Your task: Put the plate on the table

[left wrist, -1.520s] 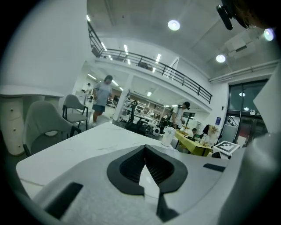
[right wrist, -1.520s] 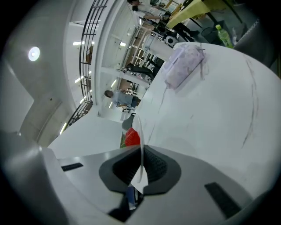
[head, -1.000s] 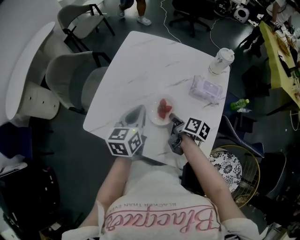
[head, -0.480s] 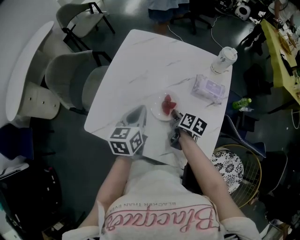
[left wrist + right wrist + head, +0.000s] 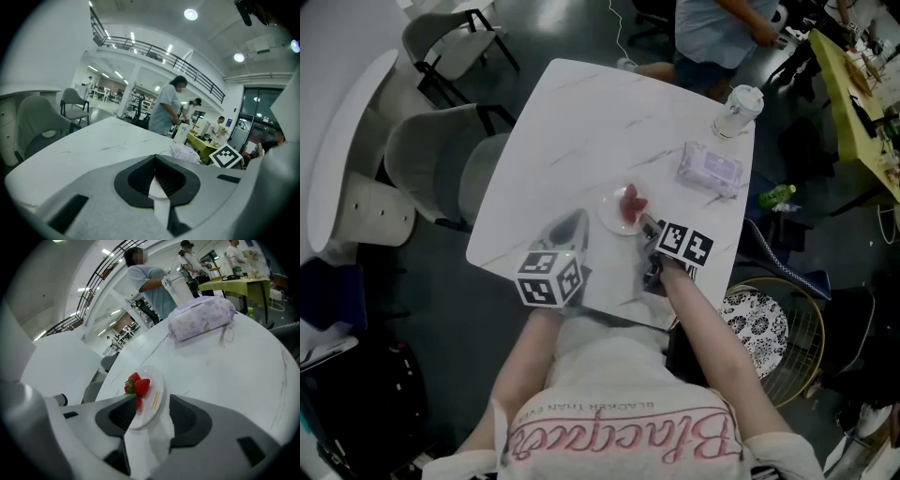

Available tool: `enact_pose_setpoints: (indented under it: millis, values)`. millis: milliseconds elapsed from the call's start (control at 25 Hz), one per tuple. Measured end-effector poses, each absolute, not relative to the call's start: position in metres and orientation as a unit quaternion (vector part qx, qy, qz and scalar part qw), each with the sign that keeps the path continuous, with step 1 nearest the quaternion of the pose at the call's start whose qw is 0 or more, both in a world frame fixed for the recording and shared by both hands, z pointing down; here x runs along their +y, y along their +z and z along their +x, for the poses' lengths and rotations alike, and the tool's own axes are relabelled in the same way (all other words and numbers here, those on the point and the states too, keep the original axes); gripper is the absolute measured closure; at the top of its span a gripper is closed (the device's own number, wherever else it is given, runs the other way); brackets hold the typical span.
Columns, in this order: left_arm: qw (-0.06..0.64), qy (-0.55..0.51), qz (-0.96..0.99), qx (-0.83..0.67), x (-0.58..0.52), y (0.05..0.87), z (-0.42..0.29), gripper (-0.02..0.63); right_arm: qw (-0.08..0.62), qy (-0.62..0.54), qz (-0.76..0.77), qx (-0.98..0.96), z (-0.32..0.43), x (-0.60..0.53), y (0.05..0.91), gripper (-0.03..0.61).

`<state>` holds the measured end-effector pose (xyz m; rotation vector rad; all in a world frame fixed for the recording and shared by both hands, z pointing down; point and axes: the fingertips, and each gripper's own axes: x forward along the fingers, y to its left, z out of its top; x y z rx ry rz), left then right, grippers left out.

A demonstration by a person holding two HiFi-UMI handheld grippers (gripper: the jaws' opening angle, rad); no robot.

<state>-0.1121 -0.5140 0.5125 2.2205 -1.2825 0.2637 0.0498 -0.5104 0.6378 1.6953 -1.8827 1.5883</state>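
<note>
A small white plate [image 5: 617, 217] with strawberries [image 5: 631, 200] lies flat on the white marble table [image 5: 581, 131], near its front right part. My right gripper [image 5: 648, 226] is at the plate's near rim; its jaws have just been opening. In the right gripper view the plate [image 5: 151, 401] and strawberries [image 5: 138, 385] lie between the spread jaws of the right gripper [image 5: 152, 411], and the pads do not press on it. My left gripper [image 5: 572, 227] rests over the table to the plate's left. In its own view the left gripper [image 5: 155, 161] has its jaws closed together on nothing.
A purple pouch [image 5: 711, 169] and a lidded cup [image 5: 739, 111] stand at the table's far right. A person [image 5: 722, 33] stands at the far edge. Grey chairs [image 5: 441, 159] are at the left; a wire basket [image 5: 769, 337] and a green bottle [image 5: 776, 196] are on the floor at the right.
The right jaws have gone from shut on the plate's rim to spread apart, with the plate lying on the table. A person has walked up to the table's far edge.
</note>
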Motion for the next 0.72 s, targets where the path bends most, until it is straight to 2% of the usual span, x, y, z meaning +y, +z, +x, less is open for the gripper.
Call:
enact_pose_setpoints:
  millis: [200,280,400,480,720]
  values:
    - [0.273,0.093,0.836,-0.468,-0.505,0.506,-0.104,0.612,0.034,0.538,0.545,-0.642,0.053,-0.494,0.618,0.389]
    - [0.271,0.089,0.839,-0.464,-0.499,0.503,-0.100,0.611,0.013,0.538,0.533,-0.653,0.054,-0.485,0.605,0.426]
    - [0.270,0.086,0.843,-0.458,-0.488,0.500,-0.094,0.611,-0.007,0.525,0.529,-0.667,0.058,-0.471,0.584,0.529]
    - [0.270,0.084,0.845,-0.454,-0.481,0.498,-0.090,0.612,-0.023,0.523,0.522,-0.674,0.057,-0.461,0.570,0.558]
    - [0.265,0.074,0.852,-0.446,-0.460,0.486,-0.078,0.612,-0.087,0.528,0.484,-0.692,0.045,-0.436,0.520,0.575]
